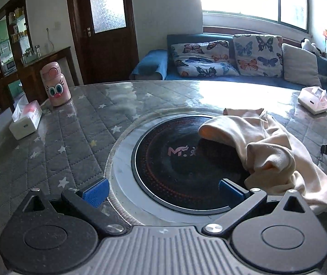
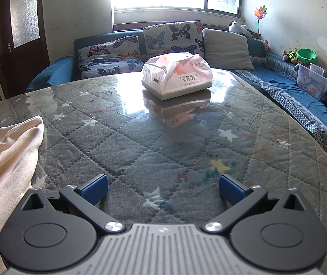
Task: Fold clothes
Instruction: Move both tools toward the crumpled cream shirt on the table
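Nothing looks folded yet — the cream garment [image 1: 275, 151] is lying crumpled on the bench [image 2: 163, 137], partly over the round black hob [image 1: 181, 160]. The left tool [image 1: 162, 189] and right tool [image 2: 163, 188] are both hovering spread wide, gripping nothing — all the folding is waiting.

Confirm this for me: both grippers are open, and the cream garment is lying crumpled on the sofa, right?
Not quite. Both the left gripper and right gripper are open, but the cream garment lies crumpled on the table, partly over the round black cooktop, as the left wrist view shows.
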Action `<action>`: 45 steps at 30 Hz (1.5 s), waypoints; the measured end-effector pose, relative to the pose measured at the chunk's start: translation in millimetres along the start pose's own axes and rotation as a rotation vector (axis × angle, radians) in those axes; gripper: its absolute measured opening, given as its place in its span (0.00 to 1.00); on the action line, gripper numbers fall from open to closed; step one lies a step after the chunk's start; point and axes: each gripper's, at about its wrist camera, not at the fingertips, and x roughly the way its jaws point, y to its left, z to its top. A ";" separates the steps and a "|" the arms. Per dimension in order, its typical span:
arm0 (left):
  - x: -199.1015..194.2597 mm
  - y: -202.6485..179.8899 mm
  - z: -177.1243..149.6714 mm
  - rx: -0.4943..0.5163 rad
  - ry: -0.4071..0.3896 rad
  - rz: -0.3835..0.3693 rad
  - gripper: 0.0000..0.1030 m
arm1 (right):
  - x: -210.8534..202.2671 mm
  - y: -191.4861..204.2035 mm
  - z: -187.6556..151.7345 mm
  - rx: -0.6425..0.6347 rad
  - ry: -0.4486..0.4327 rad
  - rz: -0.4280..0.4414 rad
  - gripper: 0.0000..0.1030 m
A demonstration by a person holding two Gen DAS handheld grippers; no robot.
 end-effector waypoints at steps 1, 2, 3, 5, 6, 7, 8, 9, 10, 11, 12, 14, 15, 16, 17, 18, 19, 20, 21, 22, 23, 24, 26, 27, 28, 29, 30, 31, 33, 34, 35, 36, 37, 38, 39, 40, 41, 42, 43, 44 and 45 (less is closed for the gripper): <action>-0.1 0.2 0.2 -0.001 0.000 0.004 1.00 | 0.0 0.0 0.0 0.000 0.000 0.000 1.00; 0.5 0.2 0.0 -0.002 0.000 0.006 1.00 | 0.0 0.0 0.0 0.000 0.000 0.000 1.00; 0.6 0.4 -0.2 -0.004 0.001 0.006 1.00 | 0.0 0.0 0.0 0.000 0.000 0.000 1.00; 1.1 1.3 0.0 -0.011 0.005 0.004 1.00 | 0.0 0.0 0.0 0.000 0.000 0.000 1.00; 1.0 2.2 -0.1 -0.013 0.005 -0.005 1.00 | 0.0 0.0 0.0 0.000 0.000 0.000 1.00; 0.9 3.2 -0.1 -0.016 0.004 -0.013 1.00 | 0.0 0.0 0.0 0.000 0.000 0.000 1.00; 1.0 3.6 -0.4 -0.016 0.003 -0.015 1.00 | 0.0 0.0 0.1 0.000 0.000 0.000 1.00; 1.0 4.0 -0.7 -0.016 0.002 -0.018 1.00 | 0.0 0.0 0.1 0.000 0.000 0.000 1.00; 1.1 4.4 -1.0 -0.016 0.002 -0.020 1.00 | -0.1 0.0 0.1 0.000 0.000 0.000 1.00; 1.7 4.1 -1.0 -0.014 0.004 -0.023 1.00 | -0.1 0.0 0.1 0.000 0.000 0.000 1.00; 2.3 3.5 -1.2 -0.013 0.006 -0.025 1.00 | -0.1 0.0 0.1 0.000 0.000 0.000 1.00; 2.7 2.4 -1.1 -0.016 0.009 -0.029 1.00 | -0.1 0.0 0.2 0.000 0.000 0.000 1.00; 2.4 2.0 -1.0 -0.020 0.009 -0.033 1.00 | -0.1 0.0 0.2 0.000 0.001 0.000 1.00; 2.2 1.3 -0.7 -0.023 0.009 -0.034 1.00 | -1.3 -1.3 2.3 0.000 0.001 0.000 1.00; 2.0 0.7 -0.5 -0.025 0.008 -0.032 1.00 | -2.3 -2.6 4.4 0.000 0.001 0.000 1.00; 1.6 -0.3 -0.4 -0.025 0.004 -0.029 1.00 | -3.4 -3.9 6.5 0.000 0.001 0.000 1.00; 1.3 -1.1 -0.1 -0.025 0.002 -0.027 1.00 | -4.5 -5.1 8.5 0.000 0.001 0.000 1.00; 1.2 -1.7 0.3 -0.025 0.000 -0.027 1.00 | -4.9 -5.6 9.3 0.001 0.001 0.001 1.00; 1.1 -2.4 0.6 -0.025 -0.002 -0.027 1.00 | -5.2 -6.1 10.0 0.001 0.001 0.001 1.00; 1.0 -3.0 1.0 -0.025 -0.003 -0.027 1.00 | -5.6 -6.7 10.7 0.001 0.001 0.001 1.00; 1.0 -3.2 1.7 -0.029 -0.004 -0.027 1.00 | -6.1 -7.3 11.9 0.002 0.002 0.002 1.00; 1.6 -3.3 2.4 -0.036 -0.003 -0.027 1.00 | -6.7 -8.0 13.1 0.002 0.003 0.002 1.00; 3.0 -2.7 3.9 -0.039 0.000 -0.030 1.00 | -8.7 -9.5 16.5 -0.006 0.008 0.001 1.00; 3.6 -2.3 4.7 -0.037 0.002 -0.031 1.00 | -9.5 -9.6 17.4 -0.012 0.011 -0.001 1.00; 4.2 -1.3 5.6 -0.036 0.002 -0.034 1.00 | -12.6 -11.0 16.3 -0.010 0.003 -0.003 1.00; 4.6 -0.4 6.1 -0.038 0.003 -0.037 1.00 | -20.0 -11.7 15.6 -0.010 -0.017 0.005 1.00; 4.5 0.8 6.7 -0.040 0.008 -0.041 1.00 | -27.4 -12.3 14.8 -0.010 -0.036 0.013 1.00; 4.5 2.0 7.3 -0.042 0.012 -0.045 1.00 | -36.3 -11.9 14.1 -0.017 -0.040 0.025 1.00; 2.8 3.5 7.9 -0.039 0.015 -0.054 1.00 | -57.1 -10.0 12.8 -0.035 -0.053 0.056 1.00; 1.2 3.8 7.8 -0.035 0.012 -0.059 1.00 | -68.7 -8.8 10.6 -0.048 -0.074 0.065 1.00; -1.0 4.3 7.1 -0.033 0.012 -0.066 1.00 | -80.3 -7.7 8.4 -0.061 -0.096 0.075 1.00; -3.1 4.8 6.4 -0.030 0.011 -0.073 1.00 | -93.0 -5.0 5.3 -0.083 -0.121 0.079 1.00; -4.7 5.9 5.8 -0.030 0.018 -0.084 1.00 | -104.2 -2.4 2.2 -0.102 -0.136 0.088 1.00; -7.1 7.1 4.5 -0.027 0.026 -0.095 1.00 | -115.3 0.3 -0.9 -0.120 -0.151 0.098 1.00; -10.4 7.7 2.7 -0.021 0.024 -0.096 1.00 | -126.5 2.9 -4.0 -0.139 -0.165 0.108 1.00; -13.8 8.3 0.8 -0.015 0.022 -0.098 1.00 | -140.7 5.6 -9.2 -0.154 -0.179 0.128 1.00; -17.1 9.0 -1.1 -0.008 0.020 -0.099 1.00 | -151.5 7.9 -14.3 -0.163 -0.185 0.145 1.00; -22.2 8.8 -3.9 0.004 0.013 -0.100 1.00 | -162.3 10.3 -19.3 -0.173 -0.191 0.163 1.00; -27.2 8.6 -6.6 0.015 0.005 -0.101 1.00 | -171.9 13.7 -25.7 -0.184 -0.197 0.175 1.00; -33.4 8.7 -9.6 0.024 -0.006 -0.096 1.00 | -181.6 17.0 -32.0 -0.196 -0.203 0.187 1.00; -39.5 8.8 -12.6 0.032 -0.017 -0.090 1.00 | -191.2 20.4 -38.3 -0.208 -0.209 0.200 1.00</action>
